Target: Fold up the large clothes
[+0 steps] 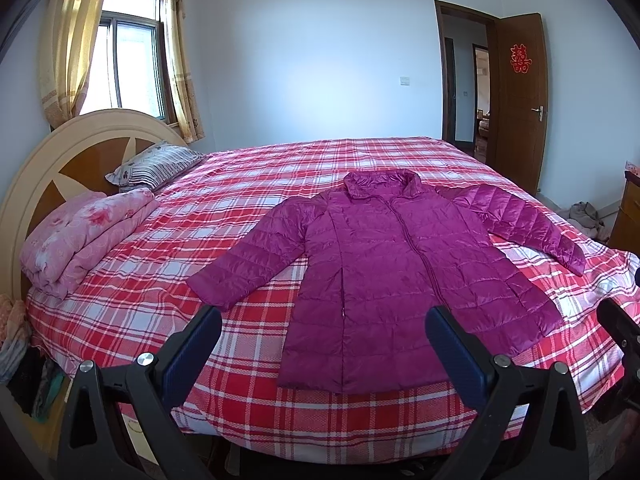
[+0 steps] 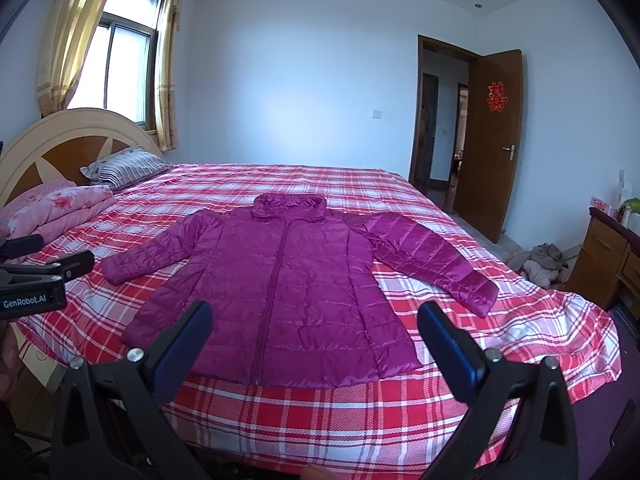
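Puffer jacket, magenta, lies flat, zipped, face-up on plaid bed, both sleeves spread. No fold made; all folding remains. Left gripper and right gripper fingers wide apart, empty, short of hem.

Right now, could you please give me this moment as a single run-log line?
stage: pre-fold | jacket: flat on bed, zipped, sleeves spread | left gripper: open, empty | right gripper: open, empty
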A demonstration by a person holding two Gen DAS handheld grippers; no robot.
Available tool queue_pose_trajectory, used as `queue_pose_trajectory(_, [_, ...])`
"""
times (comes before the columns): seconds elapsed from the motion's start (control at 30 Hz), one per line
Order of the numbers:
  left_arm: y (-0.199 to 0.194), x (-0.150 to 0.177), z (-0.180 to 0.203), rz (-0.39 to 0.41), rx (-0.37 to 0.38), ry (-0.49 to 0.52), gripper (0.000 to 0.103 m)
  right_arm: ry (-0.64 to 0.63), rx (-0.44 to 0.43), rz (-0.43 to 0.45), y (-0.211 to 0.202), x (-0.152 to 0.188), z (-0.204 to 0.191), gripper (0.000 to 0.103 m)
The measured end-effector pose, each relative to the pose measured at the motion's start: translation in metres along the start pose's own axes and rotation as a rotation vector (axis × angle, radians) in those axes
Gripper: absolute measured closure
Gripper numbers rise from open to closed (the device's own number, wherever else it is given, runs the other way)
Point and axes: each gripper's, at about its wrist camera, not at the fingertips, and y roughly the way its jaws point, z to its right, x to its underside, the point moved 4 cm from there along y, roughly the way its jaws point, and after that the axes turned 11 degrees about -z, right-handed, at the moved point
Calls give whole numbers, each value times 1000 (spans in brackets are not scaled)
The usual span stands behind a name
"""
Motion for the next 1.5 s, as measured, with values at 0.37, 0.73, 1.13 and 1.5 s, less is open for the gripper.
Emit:
queue_pose_trajectory(0.37, [95, -19, 12, -35, -51, 39, 1, 199, 69, -155, 87, 9, 111, 0])
queue_pose_trajectory(0.73, [204, -35, 12, -127, -62, -57, 1, 499, 133, -302, 162, 16, 246, 9])
queue_pose_trajectory(1.13, [278, -51, -4, -176, -170, -89, 1, 600, 249, -383, 233, 2, 323, 18])
queue_pose_trajectory(1.5, [316, -34, -12, -232, -151, -120, 1, 566, 263, -496, 275, 10, 326, 49])
